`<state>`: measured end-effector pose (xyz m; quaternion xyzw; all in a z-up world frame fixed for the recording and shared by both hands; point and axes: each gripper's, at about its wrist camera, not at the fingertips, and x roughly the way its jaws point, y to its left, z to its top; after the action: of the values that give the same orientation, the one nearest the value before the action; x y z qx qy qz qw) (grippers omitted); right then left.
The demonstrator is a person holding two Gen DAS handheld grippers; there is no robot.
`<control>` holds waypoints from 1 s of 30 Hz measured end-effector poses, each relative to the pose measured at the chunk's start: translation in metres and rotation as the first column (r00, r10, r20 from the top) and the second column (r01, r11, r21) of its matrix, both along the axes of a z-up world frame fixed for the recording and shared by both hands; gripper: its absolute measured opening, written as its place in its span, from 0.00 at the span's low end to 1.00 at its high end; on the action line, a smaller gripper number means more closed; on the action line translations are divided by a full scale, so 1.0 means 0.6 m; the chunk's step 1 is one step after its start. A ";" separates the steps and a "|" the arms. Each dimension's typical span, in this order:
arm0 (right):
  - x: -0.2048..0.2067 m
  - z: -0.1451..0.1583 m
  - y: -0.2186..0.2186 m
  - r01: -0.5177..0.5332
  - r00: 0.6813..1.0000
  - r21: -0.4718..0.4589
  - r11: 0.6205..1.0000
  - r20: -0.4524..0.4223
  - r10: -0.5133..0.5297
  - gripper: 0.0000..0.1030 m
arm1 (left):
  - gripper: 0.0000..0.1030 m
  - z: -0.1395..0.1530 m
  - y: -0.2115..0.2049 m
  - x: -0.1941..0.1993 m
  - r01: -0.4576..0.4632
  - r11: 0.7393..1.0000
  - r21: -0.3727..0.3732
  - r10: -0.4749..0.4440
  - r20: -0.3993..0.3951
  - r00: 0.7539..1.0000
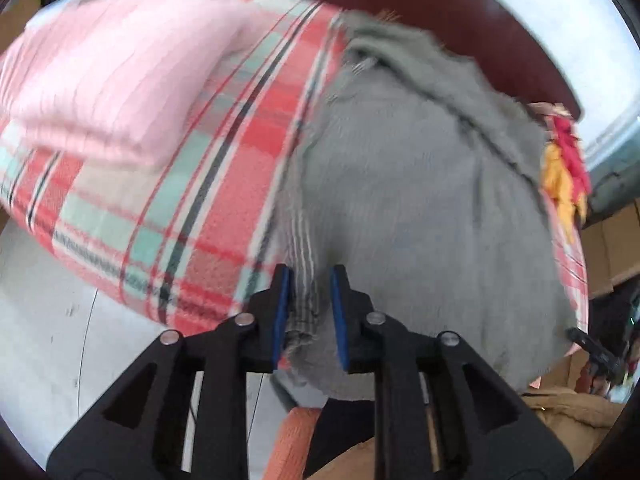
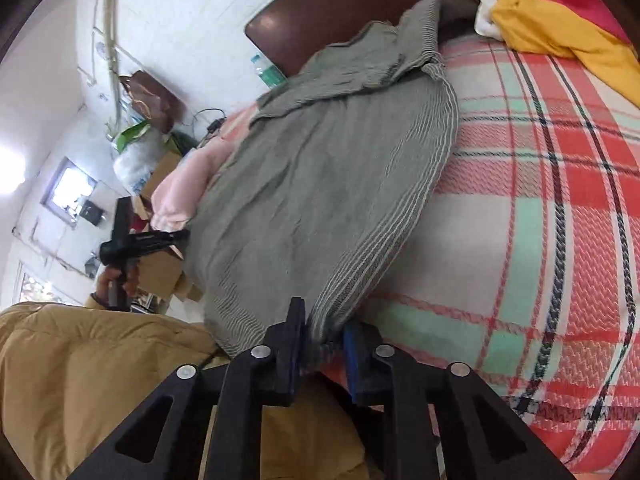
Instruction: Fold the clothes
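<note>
A grey garment (image 1: pixel 420 200) with a pale striped hem lies spread on the plaid bed cover (image 1: pixel 180 220). My left gripper (image 1: pixel 310 312) straddles its striped hem at the near edge. The blue pads stand apart, the fabric passes loosely between them, and the jaws are open. In the right wrist view the same grey garment (image 2: pixel 320 184) narrows to a corner between the pads of my right gripper (image 2: pixel 324 344). Those jaws also stand apart around the bunched corner. The left gripper (image 2: pixel 176 236) shows at the garment's far side.
A folded pink garment (image 1: pixel 100 80) rests on the bed cover left of the grey one. A red and yellow garment (image 2: pixel 560 12) lies by the brown headboard (image 2: pixel 320 12). A tan jacket sleeve (image 2: pixel 100 380) fills the lower left. Cardboard boxes (image 2: pixel 160 276) and bags stand beside the bed.
</note>
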<state>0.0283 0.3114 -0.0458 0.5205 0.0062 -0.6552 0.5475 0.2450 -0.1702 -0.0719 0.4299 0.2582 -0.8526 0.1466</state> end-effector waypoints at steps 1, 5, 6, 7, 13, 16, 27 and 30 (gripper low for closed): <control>-0.007 0.000 0.004 0.003 1.000 0.012 1.000 -0.003 -0.003 0.34 | 0.39 0.020 0.013 -0.004 0.032 0.999 -0.026 -0.033 -0.037 0.999; -0.003 0.026 0.016 -0.065 0.995 0.013 0.998 -0.071 0.066 0.50 | 0.71 0.082 0.097 -0.051 0.192 0.975 -0.114 -0.206 -0.118 0.972; -0.002 0.032 0.020 -0.072 0.993 0.023 0.997 -0.089 0.073 0.50 | 0.71 0.087 0.124 -0.071 0.251 0.962 -0.105 -0.263 -0.127 0.956; -0.002 0.038 0.024 -0.078 0.991 0.033 0.996 -0.107 0.081 0.50 | 0.71 0.090 0.155 -0.096 0.316 0.944 -0.096 -0.327 -0.135 0.935; -0.059 0.108 0.074 0.039 0.975 -0.044 0.998 -0.218 -0.048 0.66 | 0.71 0.077 0.352 -0.233 0.612 0.790 -0.036 -0.612 -0.103 0.784; -0.109 0.140 0.085 0.136 0.963 -0.137 0.981 -0.213 -0.163 0.72 | 0.71 0.068 0.460 -0.291 0.719 0.694 -0.044 -0.720 -0.039 0.693; -0.250 0.145 -0.005 0.169 0.970 -0.214 0.962 -0.137 -0.201 0.78 | 0.71 -0.010 0.618 -0.335 0.764 0.645 -0.012 -0.742 0.227 0.631; -0.280 0.132 -0.043 0.157 0.975 -0.199 0.967 -0.127 -0.184 0.78 | 0.71 -0.029 0.616 -0.331 0.749 0.662 -0.021 -0.722 0.251 0.645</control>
<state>-0.1400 0.2857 0.0331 0.4164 -0.0608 -0.7335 0.5337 0.0464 0.1993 -0.0892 0.5796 -0.0097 -0.7992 -0.1587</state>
